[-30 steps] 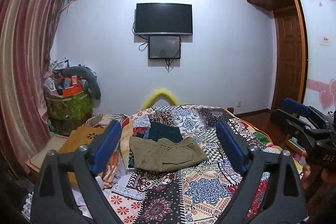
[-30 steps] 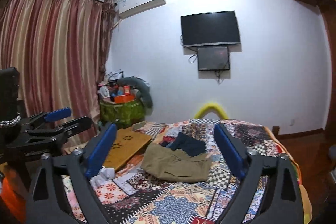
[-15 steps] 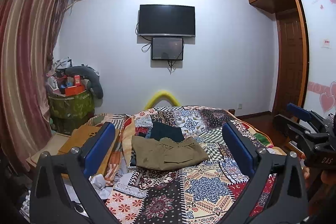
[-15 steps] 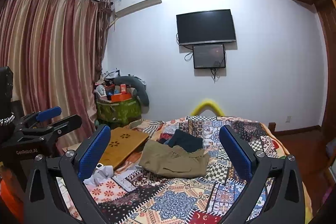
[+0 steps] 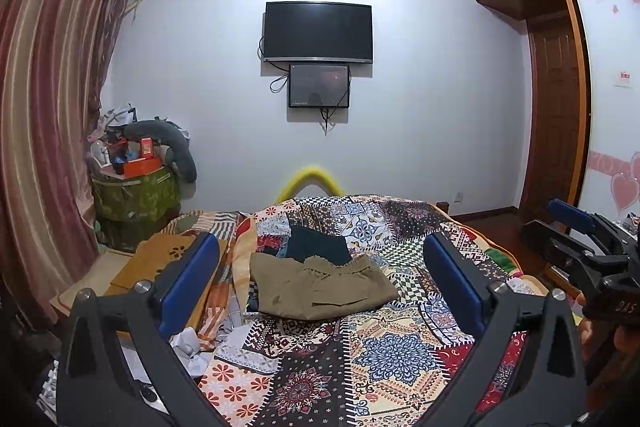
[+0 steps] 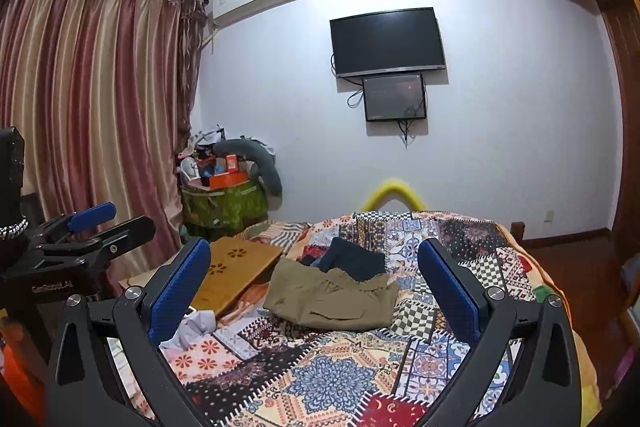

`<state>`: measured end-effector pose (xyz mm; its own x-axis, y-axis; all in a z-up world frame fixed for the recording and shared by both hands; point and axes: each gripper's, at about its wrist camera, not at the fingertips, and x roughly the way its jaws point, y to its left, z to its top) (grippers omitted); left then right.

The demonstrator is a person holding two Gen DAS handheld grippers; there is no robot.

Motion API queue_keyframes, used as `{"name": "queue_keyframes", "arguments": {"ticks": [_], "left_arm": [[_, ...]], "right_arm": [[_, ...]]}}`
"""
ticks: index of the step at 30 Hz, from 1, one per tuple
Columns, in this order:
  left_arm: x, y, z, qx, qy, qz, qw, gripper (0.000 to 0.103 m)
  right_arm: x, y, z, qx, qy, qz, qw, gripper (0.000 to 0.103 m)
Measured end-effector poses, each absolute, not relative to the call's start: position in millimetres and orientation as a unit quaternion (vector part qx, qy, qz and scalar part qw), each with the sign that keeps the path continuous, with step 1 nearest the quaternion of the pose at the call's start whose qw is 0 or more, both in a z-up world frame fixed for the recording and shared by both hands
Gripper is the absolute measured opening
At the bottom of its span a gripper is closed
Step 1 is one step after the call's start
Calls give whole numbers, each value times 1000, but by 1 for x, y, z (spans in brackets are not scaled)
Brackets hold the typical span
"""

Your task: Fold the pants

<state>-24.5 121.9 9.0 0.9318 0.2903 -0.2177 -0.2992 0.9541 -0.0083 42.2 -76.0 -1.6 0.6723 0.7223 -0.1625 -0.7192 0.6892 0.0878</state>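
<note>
The olive pants (image 5: 320, 287) lie folded mid-bed on the patchwork quilt (image 5: 380, 355), a dark garment (image 5: 318, 245) just behind them. Both the left gripper (image 5: 320, 267) and right gripper (image 6: 314, 267) hover wide, empty. Television (image 5: 318, 31) on the wall, striped curtains (image 6: 92, 115) left.

The left tool (image 6: 92, 223) reads "GenRobot.AI"; the right tool (image 5: 576, 235) shows "DAS".
</note>
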Motion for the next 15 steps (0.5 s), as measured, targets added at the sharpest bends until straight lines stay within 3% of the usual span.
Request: {"name": "queue_keyframes", "arguments": {"ticks": [15], "left_arm": [[-16, 123, 7, -21, 116, 144, 983, 103]], "right_arm": [[42, -78, 0, 12, 95, 391, 915, 103]]}}
